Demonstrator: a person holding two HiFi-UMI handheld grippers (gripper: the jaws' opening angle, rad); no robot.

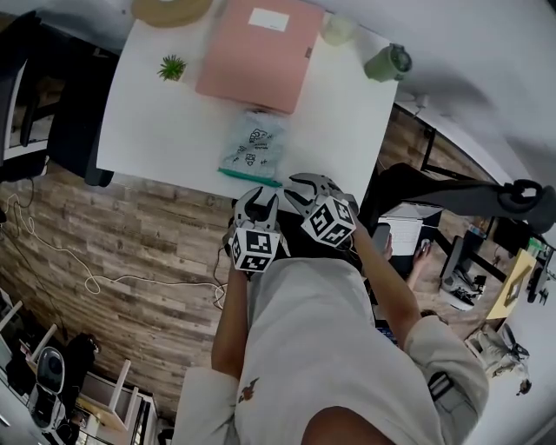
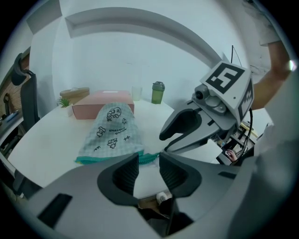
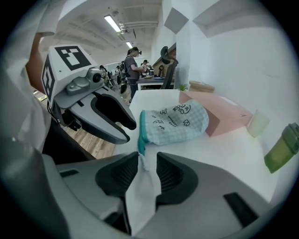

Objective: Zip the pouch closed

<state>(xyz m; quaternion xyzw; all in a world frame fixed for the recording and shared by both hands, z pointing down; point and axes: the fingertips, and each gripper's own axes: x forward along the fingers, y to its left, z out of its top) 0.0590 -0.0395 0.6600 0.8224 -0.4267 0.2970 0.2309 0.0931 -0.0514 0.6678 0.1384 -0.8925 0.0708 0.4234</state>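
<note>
A pale green checked pouch (image 1: pixel 253 142) lies flat on the white table (image 1: pixel 156 130), its teal zipper edge (image 1: pixel 248 177) turned toward the near table edge. My left gripper (image 1: pixel 259 202) and right gripper (image 1: pixel 301 188) hover side by side just short of that edge. In the left gripper view the pouch (image 2: pixel 111 132) lies ahead and the zipper's end (image 2: pixel 148 158) shows at the tips of my left gripper (image 2: pixel 148 159), untouched. In the right gripper view the pouch (image 3: pixel 174 120) lies ahead and a small zipper tab (image 3: pixel 142 161) sits in the gap of my right gripper (image 3: pixel 146 159); the pads do not press it.
A pink box (image 1: pixel 257 50) lies behind the pouch. Further back are a small potted plant (image 1: pixel 172 67), a round tan object (image 1: pixel 171 9), a clear cup (image 1: pixel 337 30) and a green bottle (image 1: pixel 387 63). Office chairs stand left and right of the table. A person stands far off.
</note>
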